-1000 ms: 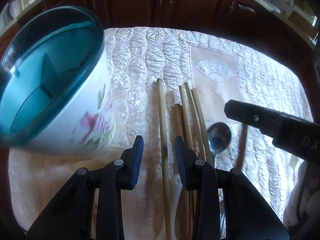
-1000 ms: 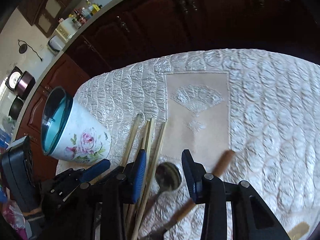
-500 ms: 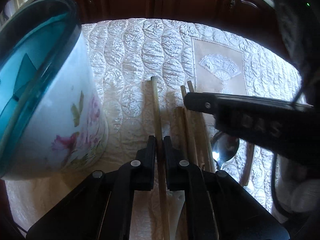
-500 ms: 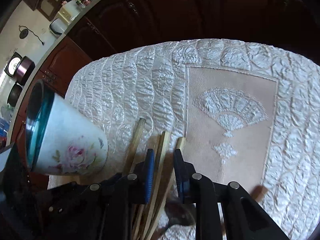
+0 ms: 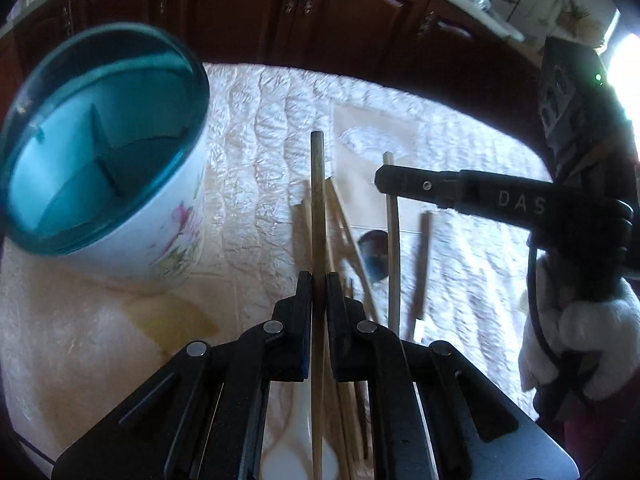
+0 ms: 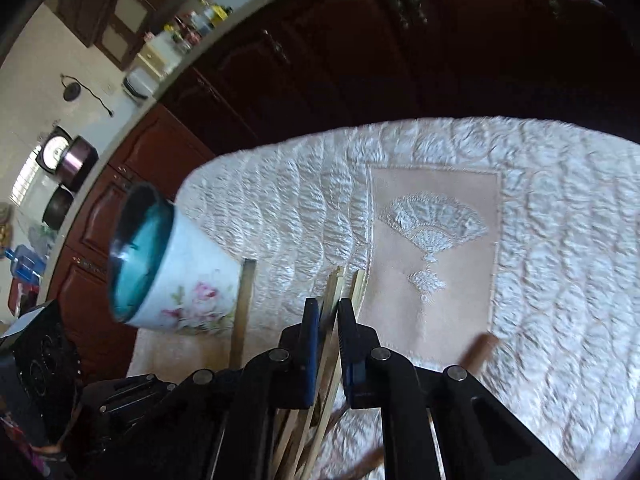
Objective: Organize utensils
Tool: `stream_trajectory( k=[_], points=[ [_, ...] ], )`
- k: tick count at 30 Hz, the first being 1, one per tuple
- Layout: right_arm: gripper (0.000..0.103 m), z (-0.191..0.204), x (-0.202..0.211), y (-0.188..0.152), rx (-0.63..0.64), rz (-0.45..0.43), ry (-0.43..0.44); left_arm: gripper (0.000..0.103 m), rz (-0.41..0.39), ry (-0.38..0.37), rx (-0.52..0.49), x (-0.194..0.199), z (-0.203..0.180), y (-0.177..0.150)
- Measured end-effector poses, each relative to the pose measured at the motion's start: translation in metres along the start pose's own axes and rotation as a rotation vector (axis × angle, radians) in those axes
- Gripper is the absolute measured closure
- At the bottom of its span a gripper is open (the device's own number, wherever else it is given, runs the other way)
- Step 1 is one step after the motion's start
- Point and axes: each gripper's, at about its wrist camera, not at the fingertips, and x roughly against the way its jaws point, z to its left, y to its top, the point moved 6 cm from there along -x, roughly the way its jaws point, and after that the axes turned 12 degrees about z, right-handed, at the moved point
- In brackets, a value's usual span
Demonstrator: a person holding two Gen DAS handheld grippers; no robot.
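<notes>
My left gripper (image 5: 319,280) is shut on a round wooden chopstick (image 5: 317,200), which is lifted off the cloth and points away from me. My right gripper (image 6: 328,306) has a paler chopstick (image 6: 335,284) between its pads; its jaws are closing on it and it is raised too. In the left wrist view that gripper (image 5: 382,180) reaches in from the right with its chopstick (image 5: 393,240). The white floral holder (image 5: 172,236) with a teal divided inside stands upright at the left. More chopsticks (image 5: 344,224) and a metal spoon (image 5: 372,248) lie on the cloth.
A white quilted cloth (image 6: 560,240) with a beige fan panel (image 6: 436,248) covers the table. A brown-handled utensil (image 6: 478,348) lies right of the chopsticks. A gloved hand (image 5: 580,340) holds the right gripper. Dark wooden cabinets (image 5: 320,12) stand beyond the table's far edge.
Both grippers went from open to shut, each on a chopstick, and then rose with it off the cloth. The right gripper shifted to the right in the left wrist view.
</notes>
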Motion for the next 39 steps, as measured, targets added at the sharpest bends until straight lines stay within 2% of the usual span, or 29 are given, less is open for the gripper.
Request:
stream_trajectory(
  k=[7, 13, 17, 22, 25, 27, 28, 30, 32, 34, 39],
  points=[
    [0.096, 0.034, 0.045, -0.014, 0.073, -0.087, 0.006, 0.097, -0.072, -0.052, -0.021, 0.053, -0.008, -0.014],
    [0.097, 0.062, 0.083, -0.023, 0.135, -0.141, 0.011, 0.097, -0.162, -0.09, -0.02, 0.109, 0.003, -0.019],
    [0.098, 0.087, 0.109, -0.016, 0.186, -0.187, 0.013, 0.097, -0.255, -0.095, -0.002, 0.141, 0.011, -0.007],
    [0.098, 0.11, 0.126, -0.002, 0.238, -0.234, -0.011, 0.097, -0.353, -0.065, 0.047, 0.174, 0.036, 0.02],
    [0.098, 0.104, 0.11, 0.002, 0.226, -0.195, -0.055, 0.097, -0.378, -0.046, 0.066, 0.179, 0.048, 0.029],
    [0.094, 0.091, 0.08, 0.001, 0.22, -0.12, -0.114, 0.097, -0.39, -0.031, 0.066, 0.18, 0.051, 0.031],
    [0.079, 0.082, 0.063, 0.0, 0.207, -0.069, -0.132, 0.097, -0.39, -0.032, 0.069, 0.18, 0.053, 0.031],
    [0.061, 0.064, 0.032, -0.003, 0.166, 0.004, -0.154, 0.097, -0.389, -0.034, 0.077, 0.18, 0.056, 0.03],
    [0.061, 0.043, -0.002, -0.006, 0.126, 0.073, -0.182, 0.097, -0.386, -0.03, 0.084, 0.179, 0.061, 0.029],
    [0.074, 0.027, -0.027, -0.007, 0.085, 0.114, -0.2, 0.097, -0.385, -0.021, 0.087, 0.177, 0.064, 0.029],
    [0.078, 0.009, -0.059, 0.007, 0.014, 0.133, -0.192, 0.097, -0.395, -0.004, 0.109, 0.179, 0.075, 0.036]
  ],
)
